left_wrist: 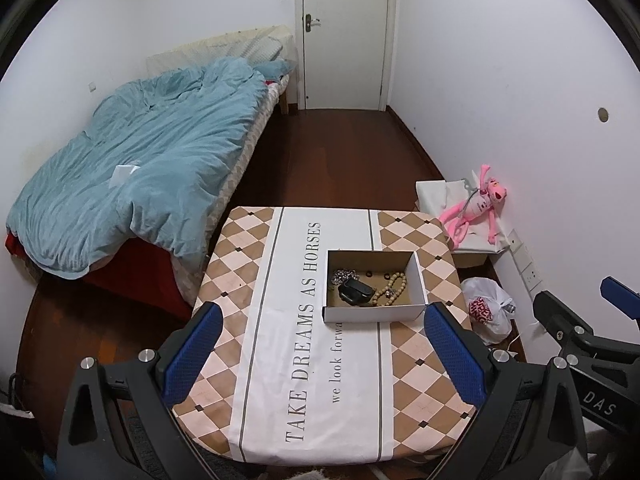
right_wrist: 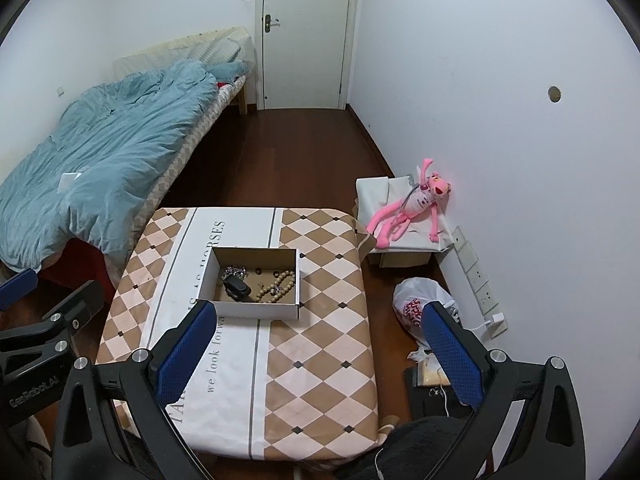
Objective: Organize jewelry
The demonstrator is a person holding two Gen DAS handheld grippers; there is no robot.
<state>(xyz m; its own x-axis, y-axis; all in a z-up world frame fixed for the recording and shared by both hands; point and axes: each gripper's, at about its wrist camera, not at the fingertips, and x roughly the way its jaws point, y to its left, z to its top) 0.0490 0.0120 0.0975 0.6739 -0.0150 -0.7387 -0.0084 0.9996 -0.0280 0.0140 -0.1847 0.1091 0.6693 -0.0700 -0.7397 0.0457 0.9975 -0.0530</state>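
Observation:
An open cardboard box (left_wrist: 416, 280) (right_wrist: 208, 276) stands on the table with the checked cloth (left_wrist: 320, 380) (right_wrist: 320, 340). Inside lie a silver chain (left_wrist: 341, 276) (right_wrist: 234, 270), a black watch (left_wrist: 354, 291) (right_wrist: 239, 289), a wooden bead bracelet (left_wrist: 392, 288) (right_wrist: 278, 286) and small dark rings (left_wrist: 387, 276) (right_wrist: 276, 272). My left gripper (left_wrist: 324, 356) is open and empty, held above the table's near part. My right gripper (right_wrist: 320, 352) is open and empty, above the table's right side. Each also shows in the other's view, the right (left_wrist: 580, 320) and the left (right_wrist: 48, 312).
A bed with a blue duvet (left_wrist: 140, 168) stands left of the table. A pink plush toy (right_wrist: 416, 204) lies on a covered box by the right wall. A white plastic bag (right_wrist: 420, 304) lies on the floor beside wall sockets (right_wrist: 476, 276). A white door (left_wrist: 344, 32) stands at the back.

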